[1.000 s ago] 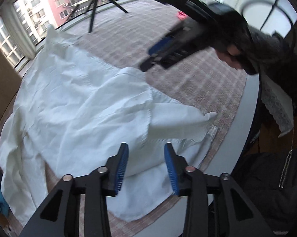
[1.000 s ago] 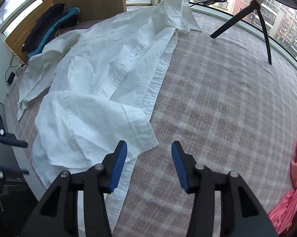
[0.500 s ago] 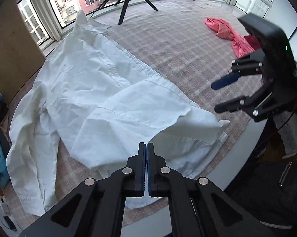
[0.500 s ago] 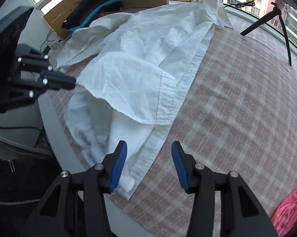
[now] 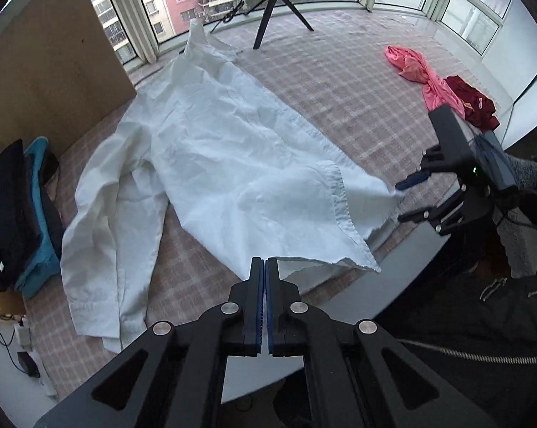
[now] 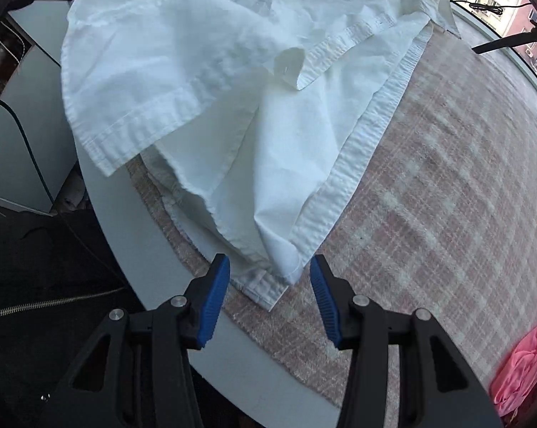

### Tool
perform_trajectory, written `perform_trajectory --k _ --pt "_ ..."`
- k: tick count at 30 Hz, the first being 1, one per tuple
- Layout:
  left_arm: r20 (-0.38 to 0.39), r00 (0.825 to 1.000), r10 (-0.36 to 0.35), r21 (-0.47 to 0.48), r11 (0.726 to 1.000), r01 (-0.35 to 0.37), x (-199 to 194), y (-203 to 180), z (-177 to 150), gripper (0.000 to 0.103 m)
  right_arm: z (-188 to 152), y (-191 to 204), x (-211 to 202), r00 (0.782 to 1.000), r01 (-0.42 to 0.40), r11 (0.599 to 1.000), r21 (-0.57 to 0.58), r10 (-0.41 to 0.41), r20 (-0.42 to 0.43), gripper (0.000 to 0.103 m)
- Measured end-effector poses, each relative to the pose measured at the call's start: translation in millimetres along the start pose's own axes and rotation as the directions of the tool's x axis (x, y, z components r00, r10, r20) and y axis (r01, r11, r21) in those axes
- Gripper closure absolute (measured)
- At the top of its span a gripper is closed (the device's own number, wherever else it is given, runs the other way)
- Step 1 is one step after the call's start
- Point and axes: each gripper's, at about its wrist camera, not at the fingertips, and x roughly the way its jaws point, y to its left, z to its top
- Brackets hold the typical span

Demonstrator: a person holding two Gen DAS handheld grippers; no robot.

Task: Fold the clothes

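The white shirt (image 6: 204,82) is running off the top of the right wrist view, and its lifted hem is hiding the table edge (image 6: 136,235) behind it. The pink garment (image 6: 521,371) is getting cut off at the near right corner. In the left wrist view the dark folded clothes (image 5: 8,210) are slipping past the left edge, and the tripod's (image 5: 272,18) head is being cropped at the top.
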Motion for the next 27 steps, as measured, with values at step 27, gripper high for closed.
perform_trajectory --k 27 --pt "-0.032 0.981 -0.190 -0.047 0.981 0.189 120 -80 -14 0.072 170 -76 60 0.991 -0.100 0.973 0.207 0.081 0.103 0.056"
